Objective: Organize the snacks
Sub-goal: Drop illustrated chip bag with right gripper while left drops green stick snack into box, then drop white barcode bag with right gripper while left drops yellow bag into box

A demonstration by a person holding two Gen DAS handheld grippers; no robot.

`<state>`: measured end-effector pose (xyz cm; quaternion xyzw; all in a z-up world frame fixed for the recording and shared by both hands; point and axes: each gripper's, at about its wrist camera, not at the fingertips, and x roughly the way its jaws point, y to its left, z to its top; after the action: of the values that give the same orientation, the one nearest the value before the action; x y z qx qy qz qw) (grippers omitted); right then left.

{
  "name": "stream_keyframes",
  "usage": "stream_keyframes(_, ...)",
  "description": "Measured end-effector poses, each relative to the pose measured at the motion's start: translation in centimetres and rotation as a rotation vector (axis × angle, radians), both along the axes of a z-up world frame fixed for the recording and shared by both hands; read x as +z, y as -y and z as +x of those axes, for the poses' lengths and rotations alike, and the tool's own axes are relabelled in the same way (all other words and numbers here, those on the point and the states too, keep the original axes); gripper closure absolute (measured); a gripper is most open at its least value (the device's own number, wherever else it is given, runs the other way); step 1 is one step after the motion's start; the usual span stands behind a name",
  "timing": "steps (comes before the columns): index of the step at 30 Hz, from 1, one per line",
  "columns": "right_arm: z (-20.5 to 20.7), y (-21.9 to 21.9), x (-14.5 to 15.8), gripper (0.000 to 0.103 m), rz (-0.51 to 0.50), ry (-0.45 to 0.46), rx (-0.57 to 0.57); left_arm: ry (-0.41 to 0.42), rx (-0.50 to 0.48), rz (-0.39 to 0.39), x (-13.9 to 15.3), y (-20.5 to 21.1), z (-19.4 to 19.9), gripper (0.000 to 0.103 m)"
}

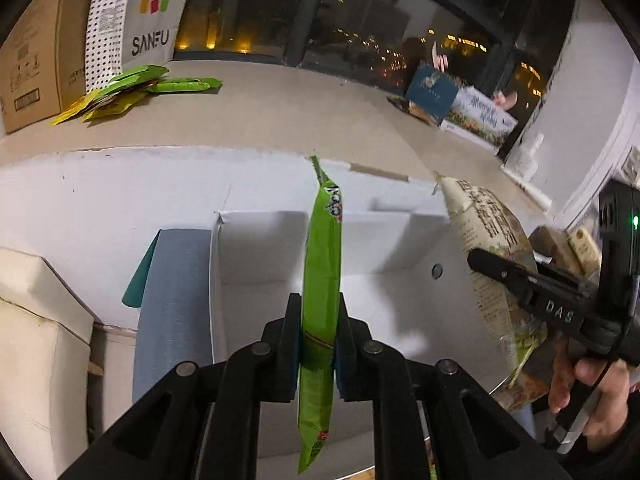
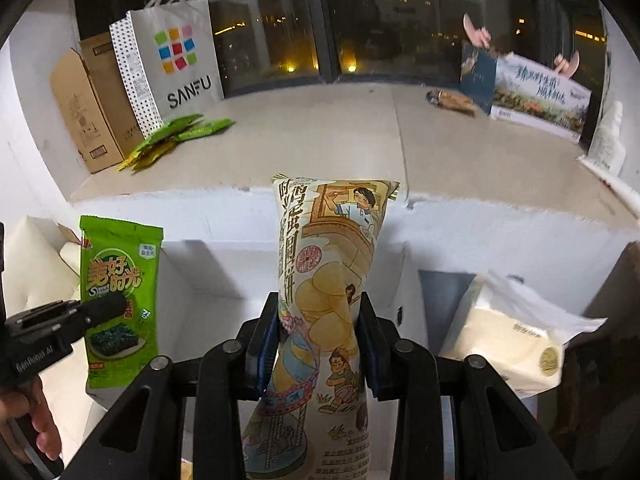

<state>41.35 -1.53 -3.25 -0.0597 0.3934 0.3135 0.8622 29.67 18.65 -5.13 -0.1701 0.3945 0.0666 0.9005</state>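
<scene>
My left gripper (image 1: pixel 319 320) is shut on a thin green seaweed snack packet (image 1: pixel 322 264), seen edge-on in the left wrist view and face-on in the right wrist view as the green packet (image 2: pixel 120 304). My right gripper (image 2: pixel 320 332) is shut on a cream illustrated biscuit bag (image 2: pixel 328 280), which stands upright between its jaws. The same cream bag (image 1: pixel 492 248) hangs at the right of the left wrist view, with a person's hand (image 1: pixel 580 384) on the gripper handle. Both packets hang above a white divided box (image 1: pixel 260 256).
Several green and yellow snack packets (image 2: pixel 180 136) lie on the beige ledge by a white SANFU paper bag (image 2: pixel 176 60) and a cardboard box (image 2: pixel 88 112). Printed boxes (image 2: pixel 532 96) stand at the far right. A cream wrapped package (image 2: pixel 516 340) lies at right.
</scene>
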Motion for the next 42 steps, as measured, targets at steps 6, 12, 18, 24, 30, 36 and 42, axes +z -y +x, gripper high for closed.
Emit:
stream_keyframes(6, 0.0, -0.4, -0.4, 0.01, -0.016, -0.02, -0.026, 0.019, 0.008, 0.013, 0.1, 0.3, -0.7, 0.0)
stream_keyframes(12, -1.9, 0.9, 2.3, 0.0, 0.064, 0.094, -0.04, 0.065, -0.013, 0.043, 2.2, 1.4, -2.4, 0.0)
stream_keyframes(18, -4.6, 3.0, 3.5, 0.0, 0.144, 0.137, -0.001, 0.152, -0.026, 0.127, 5.1, 3.3, -5.7, 0.0)
stream_keyframes(24, -8.9, 5.6, 3.9, 0.0, 0.122, 0.16, 0.026, 0.266, -0.054, 0.162, 7.3, 5.8, -12.1, 0.0)
stream_keyframes(30, -16.3, 11.3, 4.5, 0.0, 0.197, 0.221, 0.065, 0.362, -0.125, 0.157, 6.7, 9.7, -20.6, 0.0)
stream_keyframes(36, -23.6, 17.5, 2.8, 0.0, 0.2, 0.319, 0.0, 0.426, -0.119, 0.125, 5.0, 12.8, -26.8, 0.0)
stream_keyframes(42, -25.4, 20.7, -0.2, 0.0, 0.157, 0.268, -0.033, 0.4, -0.139, 0.156, 3.5, 14.4, -28.6, 0.0)
